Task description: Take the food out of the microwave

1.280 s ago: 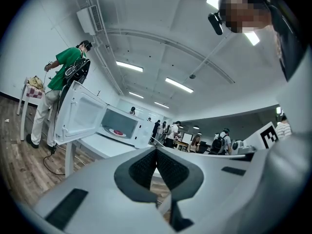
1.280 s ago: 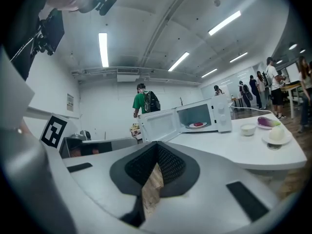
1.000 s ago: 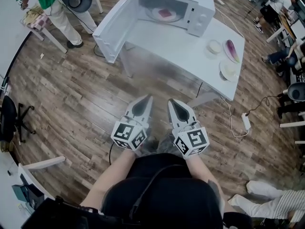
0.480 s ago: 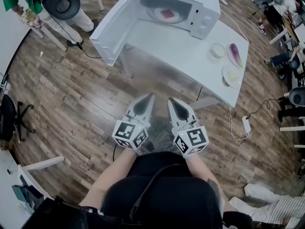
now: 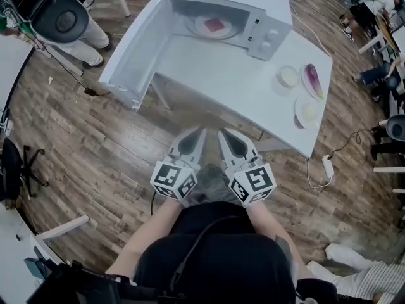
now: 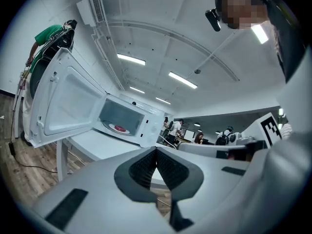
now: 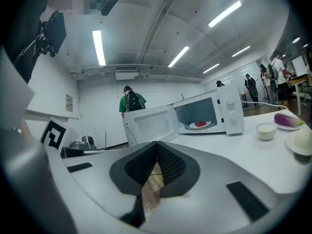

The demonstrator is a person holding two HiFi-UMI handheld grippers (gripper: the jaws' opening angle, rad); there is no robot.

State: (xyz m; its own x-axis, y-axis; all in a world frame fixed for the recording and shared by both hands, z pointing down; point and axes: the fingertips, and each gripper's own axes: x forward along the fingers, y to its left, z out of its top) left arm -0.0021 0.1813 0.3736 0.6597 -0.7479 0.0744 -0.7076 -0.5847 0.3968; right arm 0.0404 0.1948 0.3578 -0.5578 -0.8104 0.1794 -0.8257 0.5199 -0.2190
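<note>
A white microwave [image 5: 253, 5] stands at the far end of a white table [image 5: 253, 87] with its door [image 5: 130, 52] swung wide open to the left. Inside, a plate [image 5: 214, 27] carries a red piece of food [image 5: 216, 24]; the same food [image 6: 120, 128] [image 7: 200, 124] shows in both gripper views. My left gripper [image 5: 198, 132] and right gripper [image 5: 223, 133] are side by side in front of the table's near edge, both shut and empty, well short of the microwave.
On the table's right end sit a small white bowl [image 5: 288, 76], a plate with a purple eggplant [image 5: 313, 81] and another plate [image 5: 307, 111]. A person in green stands behind the door [image 7: 129, 100]. Chairs and cables lie on the wooden floor around the table.
The table and microwave have come closer and lower in the head view. Both grippers have moved forward toward the table's edge, still shut.
</note>
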